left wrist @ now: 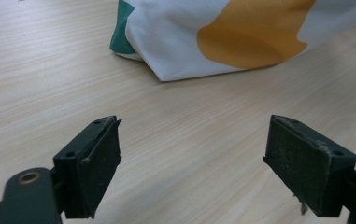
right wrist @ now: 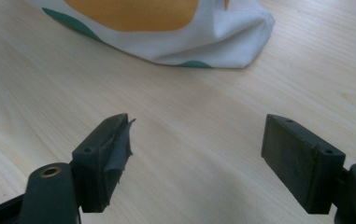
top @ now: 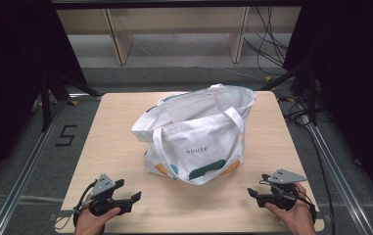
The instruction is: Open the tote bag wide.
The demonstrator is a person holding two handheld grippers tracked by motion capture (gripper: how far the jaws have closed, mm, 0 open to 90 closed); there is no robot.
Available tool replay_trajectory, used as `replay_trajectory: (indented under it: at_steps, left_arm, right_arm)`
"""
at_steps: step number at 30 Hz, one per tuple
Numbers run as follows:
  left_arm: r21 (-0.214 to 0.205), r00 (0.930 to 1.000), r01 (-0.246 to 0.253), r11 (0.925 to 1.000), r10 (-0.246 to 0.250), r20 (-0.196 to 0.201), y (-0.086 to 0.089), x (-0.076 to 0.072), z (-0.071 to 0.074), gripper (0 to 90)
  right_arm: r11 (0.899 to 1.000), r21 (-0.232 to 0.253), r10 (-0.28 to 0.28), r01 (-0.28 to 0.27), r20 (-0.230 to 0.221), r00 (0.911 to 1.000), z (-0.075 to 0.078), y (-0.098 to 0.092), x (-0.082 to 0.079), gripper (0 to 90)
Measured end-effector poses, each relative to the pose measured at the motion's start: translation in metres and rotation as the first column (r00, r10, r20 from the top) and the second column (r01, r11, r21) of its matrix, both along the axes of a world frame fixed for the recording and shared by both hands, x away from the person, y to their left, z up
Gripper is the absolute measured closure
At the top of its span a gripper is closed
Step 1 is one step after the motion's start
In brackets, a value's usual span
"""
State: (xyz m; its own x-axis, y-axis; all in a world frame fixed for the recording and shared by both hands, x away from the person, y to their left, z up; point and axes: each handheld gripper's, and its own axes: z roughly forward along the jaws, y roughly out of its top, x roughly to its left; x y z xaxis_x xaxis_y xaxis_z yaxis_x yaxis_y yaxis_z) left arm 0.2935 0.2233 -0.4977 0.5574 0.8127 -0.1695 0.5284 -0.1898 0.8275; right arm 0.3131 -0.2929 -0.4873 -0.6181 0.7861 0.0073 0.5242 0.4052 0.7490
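Observation:
A white cloth tote bag (top: 198, 137) with orange and teal shapes stands open-mouthed in the middle of the light wooden table (top: 125, 156), its straps hanging over the front. My left gripper (top: 134, 199) rests low near the front left of the table, jaws wide apart with nothing between them; the bag's lower corner (left wrist: 203, 42) lies ahead of it. At the front right my right gripper (top: 250, 195) is open too, empty, facing the bag's other bottom corner (right wrist: 189, 42). Both grippers (left wrist: 192, 158) (right wrist: 196, 154) are well short of the cloth.
Bare tabletop lies between the grippers and the bag. Metal rails (top: 27, 161) run along both sides of the table. Wooden shelf legs (top: 120, 44) and loose cables (top: 272, 44) lie on the floor beyond the far edge.

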Motion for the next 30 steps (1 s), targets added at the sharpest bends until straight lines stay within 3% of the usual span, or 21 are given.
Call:
replay_trajectory:
  at_steps: [2,3,8,10,11,12,13,14,17,21,22,23,25,28,29,30]
  left_arm:
    - [-0.011,1.0,0.001,0.9999,-0.001,0.001,0.0,0.0,0.0,17.1]
    - [-0.025,1.0,0.0,0.9997,0.0,0.004,-0.001,0.0,0.0,17.1]
    - [-0.015,0.9997,0.02,0.9997,-0.02,0.014,0.0,0.002,0.004,17.1]
    - [-0.007,0.9997,0.021,0.9998,-0.021,0.014,0.0,0.002,0.007,17.1]
    - [-0.02,0.9997,0.022,0.9995,-0.022,0.013,0.0,0.003,0.008,17.1]
    - [-0.013,0.9998,0.017,0.9998,-0.017,0.014,-0.001,0.003,0.01,17.1]
    - [-0.005,0.9998,0.019,0.9998,-0.019,0.007,-0.001,0.004,0.013,17.1]
    - [0.001,0.9999,0.014,0.9999,-0.014,0.004,-0.001,0.005,0.015,17.0]
    - [-0.007,0.9997,0.026,0.9996,-0.026,-0.001,-0.002,0.007,0.019,16.8]
    - [-0.002,0.9996,0.028,0.9996,-0.028,-0.007,-0.006,0.011,0.025,16.8]
    - [-0.015,0.9994,0.034,0.9993,-0.034,-0.004,-0.006,0.013,0.027,16.7]
    - [-0.003,0.9996,0.029,0.9996,-0.029,-0.002,-0.007,0.013,0.031,16.8]
    - [-0.006,0.9993,0.038,0.9993,-0.037,0.005,-0.009,0.017,0.037,16.8]
    - [-0.015,0.9986,0.049,0.9987,-0.049,0.019,-0.011,0.022,0.047,20.2]
    - [0.006,0.9975,0.063,0.998,-0.063,0.031,-0.011,0.024,0.052,21.3]
    - [0.001,0.9985,0.049,0.9988,-0.049,0.026,-0.012,0.025,0.056,21.4]
  right_arm:
    - [1.0,0.004,0.001,-0.001,0.008,1.0,0.001,0.0,0.0,25.7]
    - [1.0,0.011,-0.008,0.008,-0.014,0.9999,0.002,0.002,-0.002,25.9]
    - [1.0,0.024,0.003,-0.003,0.019,0.9998,0.007,0.0,0.003,29.4]
    - [0.999,0.052,-0.01,0.011,-0.001,0.9999,0.01,0.001,0.003,30.8]
    - [0.999,0.039,0.017,-0.018,0.029,0.9994,0.012,-0.001,0.007,31.0]
    - [0.999,0.053,-0.009,0.008,0.016,0.9998,0.014,0.001,0.005,31.0]
    - [0.999,0.037,0.009,-0.011,0.037,0.9993,0.017,-0.001,0.008,31.0]
    - [0.998,0.058,-0.01,0.008,0.019,0.9998,0.02,0.001,0.007,31.0]
    - [0.997,0.082,0.002,-0.007,0.057,0.9984,0.029,0.0,0.013,30.7]
    - [0.996,0.086,-0.001,-0.005,0.072,0.9974,0.042,0.001,0.018,30.7]
    - [0.996,0.092,-0.01,0.003,0.068,0.9976,0.046,0.002,0.019,30.7]
    - [0.997,0.081,0.003,-0.012,0.102,0.9948,0.049,0.002,0.023,30.7]
    - [0.995,0.098,-0.009,0.001,0.078,0.9969,0.058,0.003,0.024,30.7]
    - [0.993,0.119,0.01,-0.022,0.102,0.9947,0.068,0.001,0.028,32.2]
    - [0.993,0.118,0.008,-0.021,0.112,0.9937,0.072,0.0,0.029,32.7]
    - [0.993,0.118,0.007,-0.021,0.12,0.9928,0.076,-0.001,0.03,32.7]
